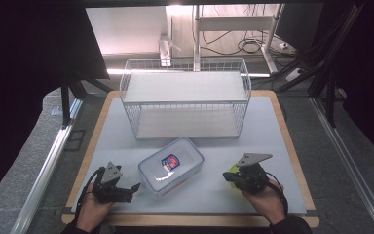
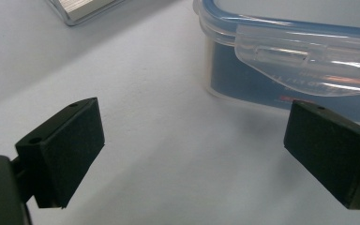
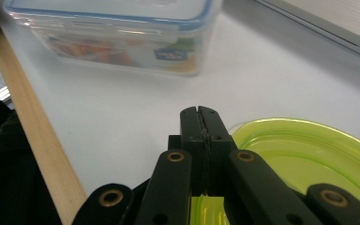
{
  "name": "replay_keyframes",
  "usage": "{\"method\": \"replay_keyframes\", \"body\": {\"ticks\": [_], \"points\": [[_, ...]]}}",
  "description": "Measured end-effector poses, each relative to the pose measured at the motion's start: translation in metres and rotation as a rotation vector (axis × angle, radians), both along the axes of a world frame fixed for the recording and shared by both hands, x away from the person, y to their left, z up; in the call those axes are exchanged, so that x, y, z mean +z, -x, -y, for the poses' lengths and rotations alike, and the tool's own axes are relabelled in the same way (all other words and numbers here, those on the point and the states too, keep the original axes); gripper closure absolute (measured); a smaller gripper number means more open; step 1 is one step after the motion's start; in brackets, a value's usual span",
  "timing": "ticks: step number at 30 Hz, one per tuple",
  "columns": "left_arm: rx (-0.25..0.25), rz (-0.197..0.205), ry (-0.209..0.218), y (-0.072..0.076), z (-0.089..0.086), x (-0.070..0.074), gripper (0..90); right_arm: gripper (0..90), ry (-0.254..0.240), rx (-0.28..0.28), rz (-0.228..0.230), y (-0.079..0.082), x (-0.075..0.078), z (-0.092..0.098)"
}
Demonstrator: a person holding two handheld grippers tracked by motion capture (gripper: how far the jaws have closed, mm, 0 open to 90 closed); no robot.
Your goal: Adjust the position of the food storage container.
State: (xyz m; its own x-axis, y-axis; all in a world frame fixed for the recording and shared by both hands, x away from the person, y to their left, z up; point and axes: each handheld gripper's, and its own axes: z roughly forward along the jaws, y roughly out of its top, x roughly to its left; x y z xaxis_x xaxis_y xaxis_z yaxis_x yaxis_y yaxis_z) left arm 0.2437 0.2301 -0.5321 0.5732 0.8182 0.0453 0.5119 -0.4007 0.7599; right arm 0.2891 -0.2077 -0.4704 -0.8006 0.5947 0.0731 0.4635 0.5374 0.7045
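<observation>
A white wire basket (image 1: pixel 185 97) stands on the white mat (image 1: pixel 272 126); 1 wooden-edged table (image 1: pixel 292 146) beneath.

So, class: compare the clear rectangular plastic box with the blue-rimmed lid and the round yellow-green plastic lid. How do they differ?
The clear rectangular plastic box is boxy and tall with clip latches; the round yellow-green plastic lid is a flat disc. The box stands free in the middle between the grippers; the lid lies under the right gripper, whose jaws are shut. The box bears a label; the lid looks plain. Both rest on the white table.

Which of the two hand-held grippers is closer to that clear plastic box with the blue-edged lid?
The left hand-held gripper: its open jaws point at the box from just beside it. The right hand-held gripper, shut, sits farther off over a green lid.
</observation>
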Motion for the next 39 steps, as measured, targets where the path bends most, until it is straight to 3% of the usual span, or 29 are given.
{"method": "replay_keyframes", "body": {"ticks": [15, 28, 32, 36, 39], "points": [[0.000, -0.002, -0.004, 0.000, 0.000, 0.000, 5.2, 90.0, 0.011, -0.132, 0.010, -0.007, 0.004, 0.045], [0.004, -0.001, -0.002, 0.000, -0.001, 0.000, 5.3, 90.0, 0.015, -0.181, 0.012, -0.008, 0.006, 0.060], [0.007, -0.006, 0.013, 0.000, -0.001, 0.001, 5.5, 90.0, 0.005, -0.176, 0.024, -0.007, 0.008, 0.058], [0.004, -0.023, 0.079, 0.000, -0.003, 0.003, 6.6, 90.0, -0.014, -0.174, 0.043, -0.006, 0.011, 0.054], [0.001, -0.031, 0.091, 0.001, -0.003, 0.004, 7.4, 90.0, -0.024, -0.175, 0.042, -0.007, 0.011, 0.051]]}}
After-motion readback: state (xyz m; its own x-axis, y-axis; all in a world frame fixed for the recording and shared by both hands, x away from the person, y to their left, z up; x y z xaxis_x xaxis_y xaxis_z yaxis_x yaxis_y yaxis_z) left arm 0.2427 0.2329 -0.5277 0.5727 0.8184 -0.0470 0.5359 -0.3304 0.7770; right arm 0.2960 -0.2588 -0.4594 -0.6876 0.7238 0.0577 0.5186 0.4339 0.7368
